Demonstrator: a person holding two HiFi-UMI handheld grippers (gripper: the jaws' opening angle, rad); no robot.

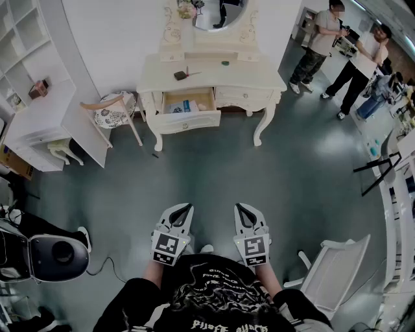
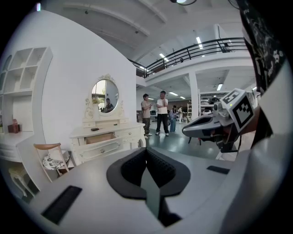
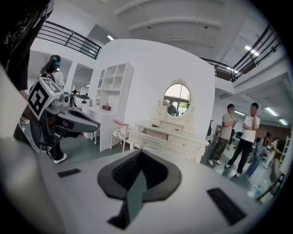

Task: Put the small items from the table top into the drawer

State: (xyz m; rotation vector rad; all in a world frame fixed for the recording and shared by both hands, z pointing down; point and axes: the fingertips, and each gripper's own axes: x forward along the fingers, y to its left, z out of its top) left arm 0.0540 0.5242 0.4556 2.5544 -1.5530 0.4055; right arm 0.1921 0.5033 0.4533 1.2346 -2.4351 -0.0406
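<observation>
"Counting the claws, what do you get?"
"Two: the grey-and-black plastic left gripper (image 1: 184,210) and its twin, the right gripper (image 1: 242,209), side by side, well apart from the cream carved wooden dressing table (image 1: 256,76) across the grey floor (image 1: 272,181). Each has its ribbed black pads (image 2: 161,167) pressed together on nothing."
"And the small items?"
"Three on top of the dressing table, as far as I can tell: a dark blocky item (image 1: 180,75), a thin stick-like item (image 1: 193,72) just beside it, a small green round item (image 1: 225,63) near its middle. Too small to name. One open drawer (image 1: 188,121), at the dressing table's left front, with a blue item (image 1: 187,106) inside."
"Anything else?"
"One oval mirror (image 1: 220,13) atop the dressing table, one wooden chair (image 1: 110,115) with a patterned seat left of it, two standing people (image 1: 322,40) right of it."
</observation>
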